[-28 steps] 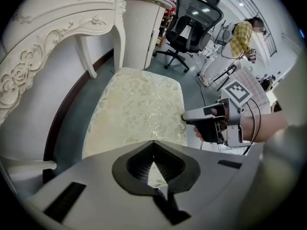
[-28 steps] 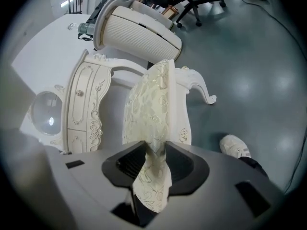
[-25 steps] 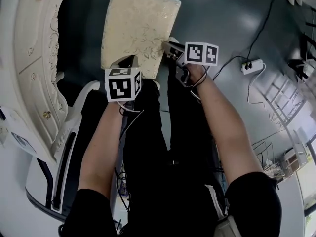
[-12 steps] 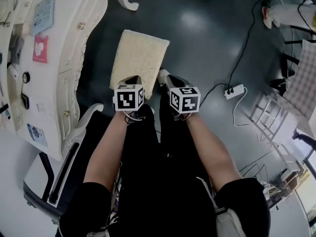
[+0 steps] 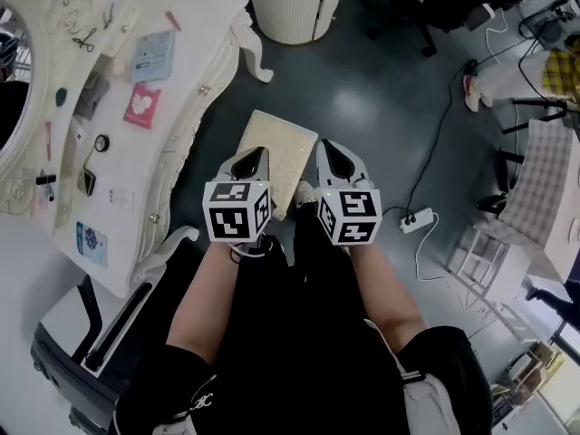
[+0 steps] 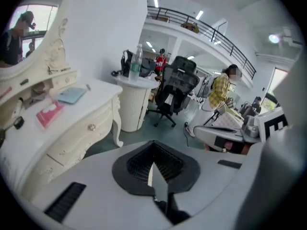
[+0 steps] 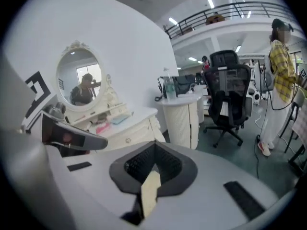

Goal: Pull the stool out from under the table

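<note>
The stool (image 5: 279,150), with a cream padded seat, stands on the dark floor beside the white dressing table (image 5: 172,152), out from under it. Both grippers hang high above it in front of the person's black trousers. In the head view my left gripper (image 5: 250,158) covers the stool's near left corner and my right gripper (image 5: 332,149) sits just right of it. The left gripper (image 6: 153,169) has its jaws together with nothing held. My right gripper (image 7: 152,169) is shut too and empty. A cream sliver shows through each narrow slit.
The table top carries small items and a round mirror (image 7: 79,83). A white ribbed cylinder (image 5: 294,5) stands beyond the stool. A power strip (image 5: 413,220) and cable lie on the floor at right. A black office chair (image 7: 230,97) and people stand farther off.
Both grippers have risen from the stool's near edge and moved clear of it. The right gripper has rolled and let go of the seat's corner. The stool now looks smaller and farther below.
</note>
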A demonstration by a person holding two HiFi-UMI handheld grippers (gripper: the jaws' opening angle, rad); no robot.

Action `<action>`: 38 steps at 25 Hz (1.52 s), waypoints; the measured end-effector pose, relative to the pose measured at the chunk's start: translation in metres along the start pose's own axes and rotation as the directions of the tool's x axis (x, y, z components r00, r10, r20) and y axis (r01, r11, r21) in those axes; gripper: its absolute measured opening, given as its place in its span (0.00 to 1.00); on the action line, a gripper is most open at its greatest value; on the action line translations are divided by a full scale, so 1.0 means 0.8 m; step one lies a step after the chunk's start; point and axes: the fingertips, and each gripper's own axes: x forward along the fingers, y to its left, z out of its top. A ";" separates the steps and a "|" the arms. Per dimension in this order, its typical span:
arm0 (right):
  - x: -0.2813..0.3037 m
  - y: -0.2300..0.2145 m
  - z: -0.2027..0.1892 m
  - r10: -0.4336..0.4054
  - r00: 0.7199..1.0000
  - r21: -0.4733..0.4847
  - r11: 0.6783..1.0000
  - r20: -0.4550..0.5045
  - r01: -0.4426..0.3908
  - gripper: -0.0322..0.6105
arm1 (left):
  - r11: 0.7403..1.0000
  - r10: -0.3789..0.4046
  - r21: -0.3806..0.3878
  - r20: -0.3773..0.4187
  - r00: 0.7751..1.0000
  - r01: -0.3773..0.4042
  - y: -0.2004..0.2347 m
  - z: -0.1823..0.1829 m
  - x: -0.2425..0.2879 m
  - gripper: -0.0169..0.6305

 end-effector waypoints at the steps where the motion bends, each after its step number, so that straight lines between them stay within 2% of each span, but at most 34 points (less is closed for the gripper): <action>1: -0.007 0.010 0.027 0.006 0.999 -0.001 1.000 0.045 -0.006 0.06 | 1.000 0.010 0.001 0.035 0.999 -0.010 0.003 0.019 -0.017 0.03; 5: -0.022 0.057 0.132 0.042 0.978 -0.042 0.999 0.206 -0.034 0.06 | 0.999 0.047 0.011 0.162 0.986 -0.049 0.017 0.091 -0.077 0.03; 9: -0.027 0.097 0.221 0.066 0.952 -0.097 0.995 0.299 -0.038 0.06 | 0.995 0.080 0.030 0.297 0.952 -0.093 0.027 0.166 -0.133 0.03; 12: -0.047 0.117 0.273 0.061 0.929 -0.121 0.992 0.365 -0.018 0.06 | 0.991 0.101 0.041 0.366 0.925 -0.124 0.025 0.207 -0.173 0.03; 16: -0.079 0.138 0.325 0.090 0.893 -0.137 0.990 0.441 -0.032 0.06 | 0.992 0.095 0.031 0.436 0.895 -0.120 0.018 0.243 -0.213 0.03; 21: -0.095 0.147 0.353 0.090 0.886 -0.175 0.985 0.454 -0.011 0.06 | 0.991 0.078 0.057 0.488 0.869 -0.121 0.014 0.267 -0.236 0.03; 25: -0.093 0.136 0.345 0.048 0.907 -0.148 0.989 0.418 0.015 0.06 | 0.989 0.067 0.079 0.499 0.864 -0.123 0.012 0.268 -0.242 0.03; 28: -0.097 0.132 0.346 0.031 0.909 -0.129 0.991 0.415 0.025 0.06 | 0.988 0.053 0.095 0.513 0.857 -0.118 0.006 0.271 -0.245 0.03; 38: -0.107 0.137 0.332 0.056 0.916 -0.129 0.992 0.398 -0.005 0.06 | 0.986 0.048 0.111 0.525 0.850 -0.124 -0.003 0.263 -0.248 0.03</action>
